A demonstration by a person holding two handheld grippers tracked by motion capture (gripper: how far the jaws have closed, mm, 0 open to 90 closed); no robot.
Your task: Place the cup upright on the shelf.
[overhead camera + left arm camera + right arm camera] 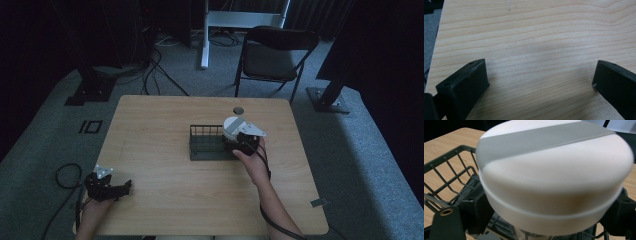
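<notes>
A black wire basket (202, 150) stands at the middle of the wooden table (160, 125). Over its right end my right gripper (233, 142) is shut on a round white container (233, 127) with a grey band across its top. In the right gripper view the white container (554, 180) sits between the two black jaws of my right gripper (546, 220), above the basket's wire wall (454, 170). My left gripper (123, 188) rests at the table's near left corner. It stands open (540, 77) over bare wood (536, 30), with nothing between its jaws.
A round cable hole (238, 110) lies in the table just behind the basket. Beyond the far edge stands a black folding chair (275, 55). Cables (155, 70) and dark stand bases (90, 90) lie on the grey carpet.
</notes>
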